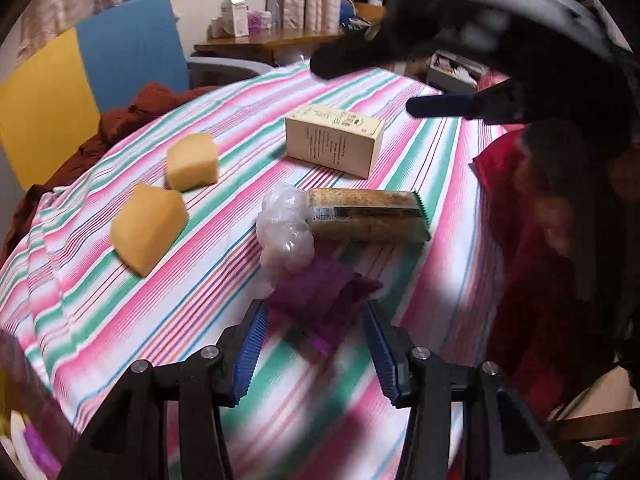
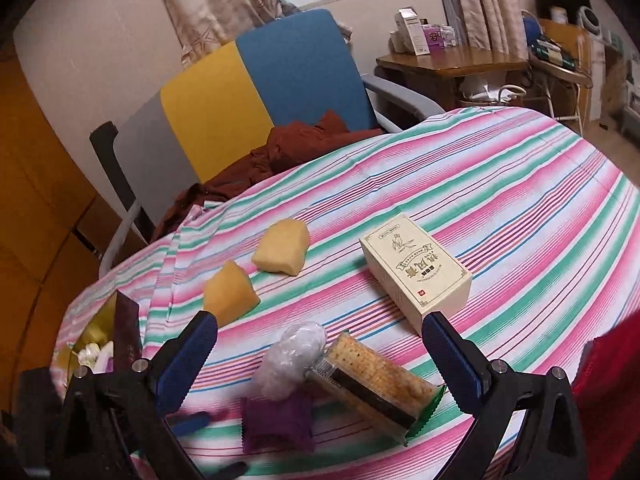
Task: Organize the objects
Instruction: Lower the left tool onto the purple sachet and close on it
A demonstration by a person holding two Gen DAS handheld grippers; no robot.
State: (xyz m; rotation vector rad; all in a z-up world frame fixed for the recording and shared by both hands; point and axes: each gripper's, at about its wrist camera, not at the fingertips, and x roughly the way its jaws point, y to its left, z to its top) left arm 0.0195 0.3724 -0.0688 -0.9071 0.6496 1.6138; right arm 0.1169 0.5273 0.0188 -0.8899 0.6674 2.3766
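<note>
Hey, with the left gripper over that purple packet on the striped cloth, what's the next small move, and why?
Probably ease the left gripper down so its open jaws straddle the purple packet, then close. The packet lies flat just ahead of the fingertips, not yet gripped, and the crumpled plastic bag crowds its far end.

striped tablecloth (image 2: 520, 184) | sponges (image 2: 282, 252), box (image 2: 416, 272), crackers (image 2: 380, 384), purple packet (image 2: 280, 420)
</note>
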